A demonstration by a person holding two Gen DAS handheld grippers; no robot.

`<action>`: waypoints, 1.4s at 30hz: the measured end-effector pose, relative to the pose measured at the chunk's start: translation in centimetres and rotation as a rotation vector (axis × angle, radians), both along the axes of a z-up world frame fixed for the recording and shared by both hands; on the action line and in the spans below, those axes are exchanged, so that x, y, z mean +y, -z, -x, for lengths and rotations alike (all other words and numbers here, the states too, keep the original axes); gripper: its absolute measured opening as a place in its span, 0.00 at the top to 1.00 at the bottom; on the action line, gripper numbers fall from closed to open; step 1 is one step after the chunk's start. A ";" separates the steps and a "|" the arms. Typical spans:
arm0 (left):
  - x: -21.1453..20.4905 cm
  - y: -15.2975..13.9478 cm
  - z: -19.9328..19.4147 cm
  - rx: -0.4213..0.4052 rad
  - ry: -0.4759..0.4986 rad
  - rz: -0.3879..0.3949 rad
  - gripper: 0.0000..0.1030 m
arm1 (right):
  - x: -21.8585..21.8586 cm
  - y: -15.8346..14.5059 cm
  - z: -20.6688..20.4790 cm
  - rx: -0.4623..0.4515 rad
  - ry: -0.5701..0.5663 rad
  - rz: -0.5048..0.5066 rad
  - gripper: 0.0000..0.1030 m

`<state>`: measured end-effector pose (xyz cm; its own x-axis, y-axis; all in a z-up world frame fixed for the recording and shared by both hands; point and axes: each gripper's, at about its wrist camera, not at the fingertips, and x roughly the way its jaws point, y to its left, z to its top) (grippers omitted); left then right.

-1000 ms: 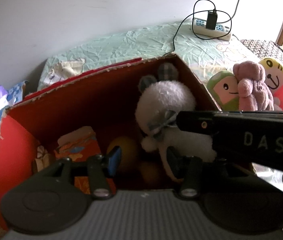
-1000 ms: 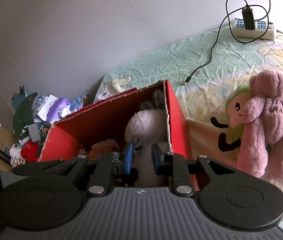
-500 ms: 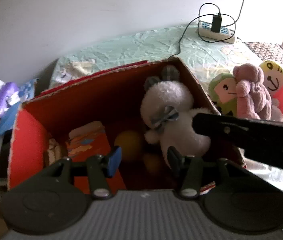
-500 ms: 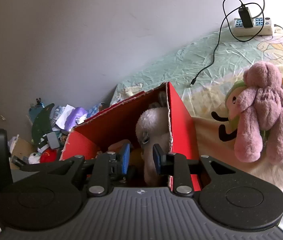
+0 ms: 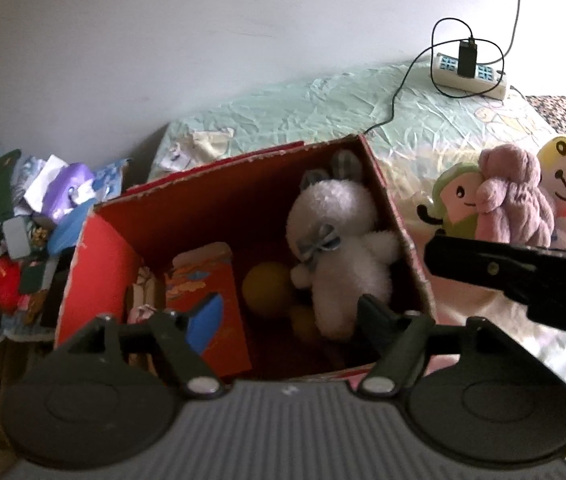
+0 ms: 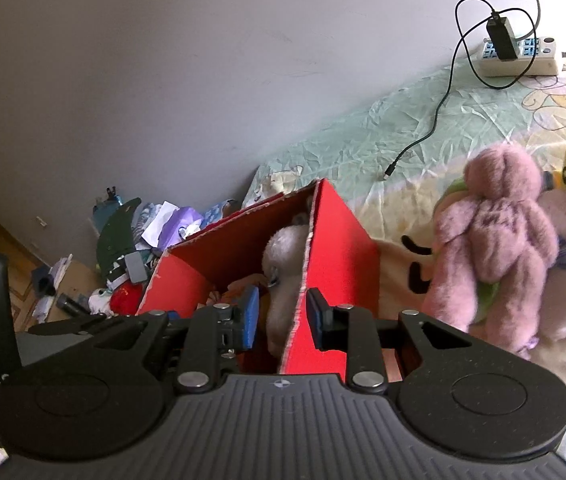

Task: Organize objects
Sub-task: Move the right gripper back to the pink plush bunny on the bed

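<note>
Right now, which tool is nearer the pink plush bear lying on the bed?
Right. The right tool sits just left of the pink plush bear; the left tool, jaws opening, hangs over the red box.

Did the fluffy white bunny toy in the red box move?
No. The fluffy white bunny toy still leans in the same corner of the red cardboard box, beside the yellow ball; only the camera shifted.

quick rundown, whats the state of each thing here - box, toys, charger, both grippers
red box: open-topped, toys inside
white plush bunny: lying in the box
pink plush: outside the box, on the bed
charger: plugged into the power strip
left gripper: jaws opening, nothing between them
right gripper: open, holding nothing
</note>
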<state>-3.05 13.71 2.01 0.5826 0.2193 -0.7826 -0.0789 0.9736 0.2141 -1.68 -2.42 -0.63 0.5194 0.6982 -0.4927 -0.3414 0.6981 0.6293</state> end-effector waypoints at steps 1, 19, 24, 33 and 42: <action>-0.5 -0.1 0.0 -0.002 -0.007 -0.003 0.21 | -0.6 0.0 -0.1 0.000 -0.004 -0.002 0.72; -11.6 -0.7 -1.2 -0.059 0.085 0.026 0.19 | -12.0 2.0 -1.7 0.049 0.071 -0.002 0.72; -14.2 0.4 -2.4 -0.039 0.153 0.084 0.19 | -15.1 2.5 -2.2 0.062 0.130 -0.011 0.72; -15.0 3.4 -4.9 -0.020 0.197 0.154 0.19 | -15.7 3.9 -3.4 0.104 0.116 -0.011 0.65; -13.8 5.5 -7.6 0.008 0.207 0.207 0.08 | -13.6 5.0 -6.2 0.116 0.087 0.027 0.61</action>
